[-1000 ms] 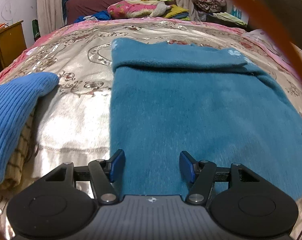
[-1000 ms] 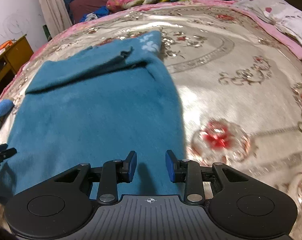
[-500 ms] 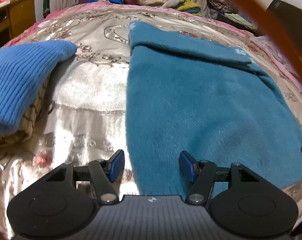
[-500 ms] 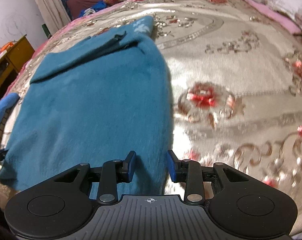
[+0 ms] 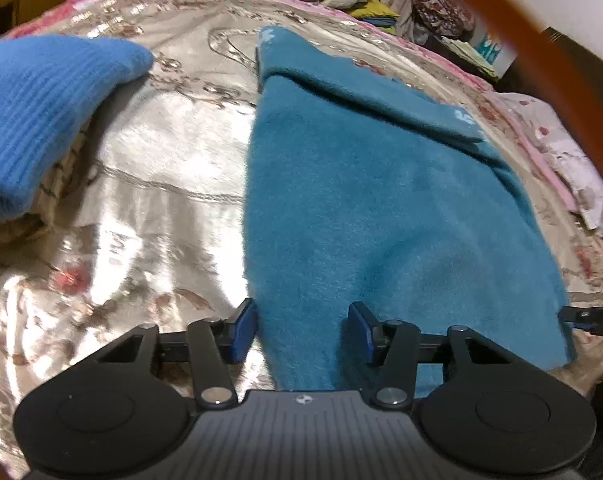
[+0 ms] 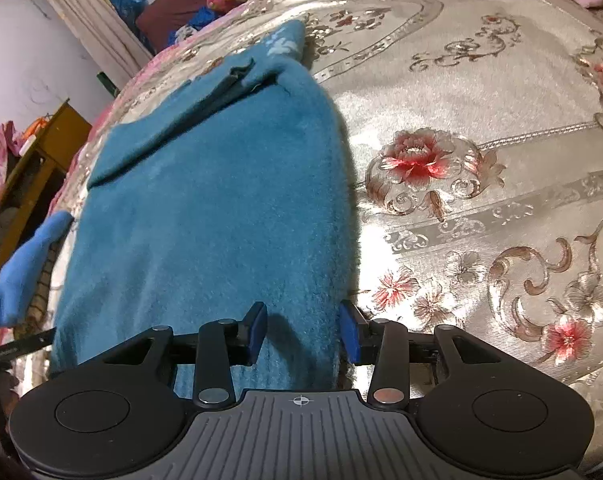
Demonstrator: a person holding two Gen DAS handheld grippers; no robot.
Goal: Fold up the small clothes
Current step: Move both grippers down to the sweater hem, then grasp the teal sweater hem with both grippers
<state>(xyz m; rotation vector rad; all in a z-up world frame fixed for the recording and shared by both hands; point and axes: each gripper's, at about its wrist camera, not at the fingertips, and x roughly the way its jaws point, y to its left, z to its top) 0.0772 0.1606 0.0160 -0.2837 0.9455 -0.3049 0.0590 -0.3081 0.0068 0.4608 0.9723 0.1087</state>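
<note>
We have a teal fleece garment point(image 5: 381, 208) lying flat on the bed point(image 5: 161, 152), over a shiny floral bedspread point(image 6: 481, 168), its top part already turned down into a band at the far end. Our left hand-held gripper point(image 5: 303, 330) sits at the near left corner of the hem, and its jaws have just been closing. They stand apart, with the left edge of the cloth running between them, one pad on the bedspread side and one over the fleece; we see no pinch yet. Our right hand-held gripper point(image 6: 303, 330) sits at the near right corner. Its jaws have just been opening, and the right edge of the garment lies between them, again not visibly squeezed.

We judge this fabric soft, thick and light. It should drape and sag between two holds rather than keep a line, and the pile should give the pads good friction, while the satin beneath may let the whole piece slide when pulled. The sensible holds are these two near corners, taken deep enough to catch every layer.

A folded blue ribbed knit point(image 5: 33, 120) rests on another folded piece to the left, well apart from our work.
</note>
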